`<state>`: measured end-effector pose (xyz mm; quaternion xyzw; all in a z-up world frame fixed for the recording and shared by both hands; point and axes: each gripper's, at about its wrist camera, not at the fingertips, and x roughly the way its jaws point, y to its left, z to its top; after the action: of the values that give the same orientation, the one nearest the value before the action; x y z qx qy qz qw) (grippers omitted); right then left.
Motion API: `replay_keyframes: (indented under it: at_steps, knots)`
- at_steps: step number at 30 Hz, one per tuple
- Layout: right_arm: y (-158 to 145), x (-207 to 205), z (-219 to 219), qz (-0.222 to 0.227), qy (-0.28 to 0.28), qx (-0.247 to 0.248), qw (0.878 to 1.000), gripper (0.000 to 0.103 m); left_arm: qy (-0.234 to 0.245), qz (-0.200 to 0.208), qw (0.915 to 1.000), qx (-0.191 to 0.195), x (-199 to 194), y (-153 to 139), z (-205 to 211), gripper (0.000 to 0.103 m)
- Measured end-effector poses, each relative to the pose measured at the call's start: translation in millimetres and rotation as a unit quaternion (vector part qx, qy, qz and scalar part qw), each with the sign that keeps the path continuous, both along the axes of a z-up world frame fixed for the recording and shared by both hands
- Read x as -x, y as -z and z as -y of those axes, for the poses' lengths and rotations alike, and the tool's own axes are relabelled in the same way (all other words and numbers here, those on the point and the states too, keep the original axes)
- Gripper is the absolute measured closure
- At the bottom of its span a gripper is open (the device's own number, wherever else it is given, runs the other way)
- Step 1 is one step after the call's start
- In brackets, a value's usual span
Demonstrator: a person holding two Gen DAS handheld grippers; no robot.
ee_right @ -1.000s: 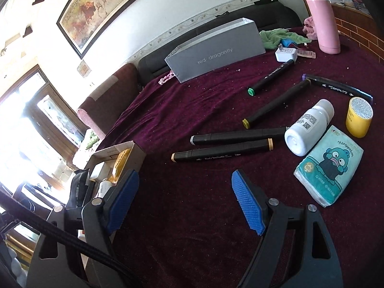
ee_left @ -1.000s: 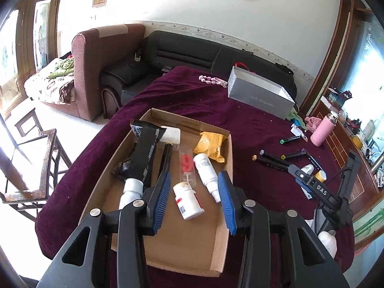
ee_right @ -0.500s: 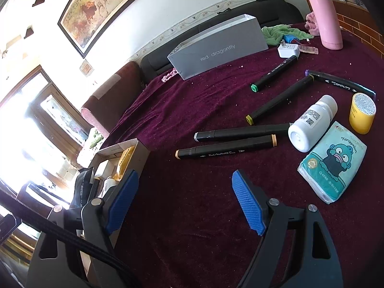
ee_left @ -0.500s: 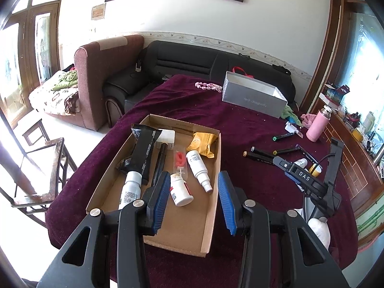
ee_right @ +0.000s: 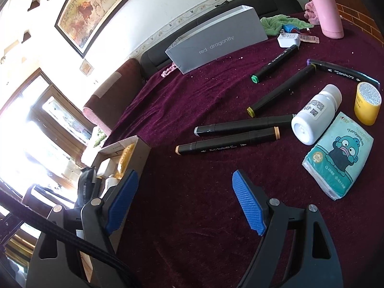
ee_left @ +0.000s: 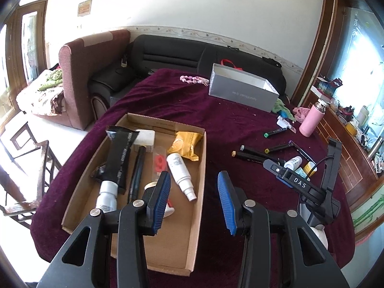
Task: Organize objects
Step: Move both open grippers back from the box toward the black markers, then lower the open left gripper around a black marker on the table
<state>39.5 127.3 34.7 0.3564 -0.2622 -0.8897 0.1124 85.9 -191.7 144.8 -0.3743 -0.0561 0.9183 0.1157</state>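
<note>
One round tabletop (ee_left: 168, 100) under a dark purple velvet cloth carries everything. On its far side stands a long grey cardboard box (ee_right: 216, 45) printed "red dragonfly", open on top. Near the left edge lies a shallow brown cardboard tray (ee_left: 199, 184), holding a black squeeze tube (ee_left: 120, 158), a white rectangular block (ee_left: 145, 137), a yellow foil sachet (ee_left: 184, 145), a black pen (ee_left: 138, 170), a small clear packet with red pieces (ee_left: 159, 160), a white spray bottle (ee_left: 181, 172) and a white cylindrical bottle (ee_left: 106, 195), all lying flat; another white bottle is mostly hidden behind the left pad. A tall pink flask (ee_right: 326, 7) stands upright at the far right, by a crumpled green cloth (ee_right: 276, 22) and a white plug adapter (ee_right: 288, 39). Out on the cloth, right of the tray: a teal tissue pack with cartoon print (ee_right: 338, 156), touching a white plastic pill bottle (ee_right: 314, 115) lying on its side, and a short yellow cylinder tub (ee_right: 367, 106) standing just beside. Five black marker pens lie loose, two side by side, one with grey cap (ee_right: 242, 126) and one with tan caps (ee_right: 228, 144), then yellow-tipped (ee_right: 280, 90), green-tipped (ee_right: 273, 63), purple-tipped (ee_right: 340, 72). Left hand-held gripper (ee_left: 194, 201) hangs above the tray's near right wall, blue pads parted with nothing between. Right hand-held gripper (ee_right: 184, 201) hovers over bare cloth near the tan-capped marker, pads spread wide, gripping nothing.
</note>
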Motion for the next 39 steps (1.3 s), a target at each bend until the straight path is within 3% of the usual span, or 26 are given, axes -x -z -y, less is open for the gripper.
replay_keyframes:
  at_steps: [6, 11, 16, 19, 21, 23, 27, 30, 34, 39]
  knots:
    - [-5.9, -3.6, -2.7, -0.014, 0.023, -0.013, 1.000, 0.021, 0.027, 0.012, 0.9993, -0.024, 11.6, 17.2, -0.7, 0.067]
    - [-21.0, -15.5, -1.8, -0.032, 0.058, -0.052, 0.996, 0.021, 0.048, 0.015, 0.9978, -0.043, 12.4, 22.8, 4.5, 0.067]
    - [-73.3, -15.6, -4.8, -0.055, 0.042, -0.092, 0.993, 0.020, 0.056, -0.005, 0.9962, -0.066, 21.7, 7.1, 14.8, 0.067]
    - [-105.3, 28.2, -6.0, -0.017, -0.008, -0.088, 0.996, 0.004, 0.066, -0.028, 0.9935, -0.088, 24.5, -7.7, 21.1, 0.063]
    - [-100.1, 71.1, -1.3, 0.046, -0.051, -0.067, 0.995, 0.002, 0.069, -0.039, 0.9924, -0.093, 23.4, -9.8, 24.3, 0.056]
    - [-91.7, 105.3, 1.7, 0.075, -0.041, -0.077, 0.993, 0.007, 0.069, -0.036, 0.9926, -0.094, 25.1, -9.2, 31.1, 0.057]
    - [-111.8, 150.7, 15.2, 0.056, -0.038, -0.102, 0.992, 0.008, 0.038, -0.033, 0.9942, -0.095, 27.4, -12.3, 55.5, 0.057]
    - [-129.2, 157.6, 25.6, 0.046, -0.053, -0.123, 0.990, 0.008, 0.018, -0.038, 0.9944, -0.097, 26.4, -14.7, 68.8, 0.056]
    - [-101.4, 149.9, 18.5, 0.083, -0.094, -0.092, 0.988, 0.008, 0.009, -0.031, 0.9933, -0.111, 30.1, -9.5, 63.5, 0.056]
    - [-47.9, 152.2, -21.7, 0.148, -0.080, -0.016, 0.986, 0.008, 0.022, -0.016, 0.9940, -0.106, 23.9, 5.7, 33.7, 0.056]
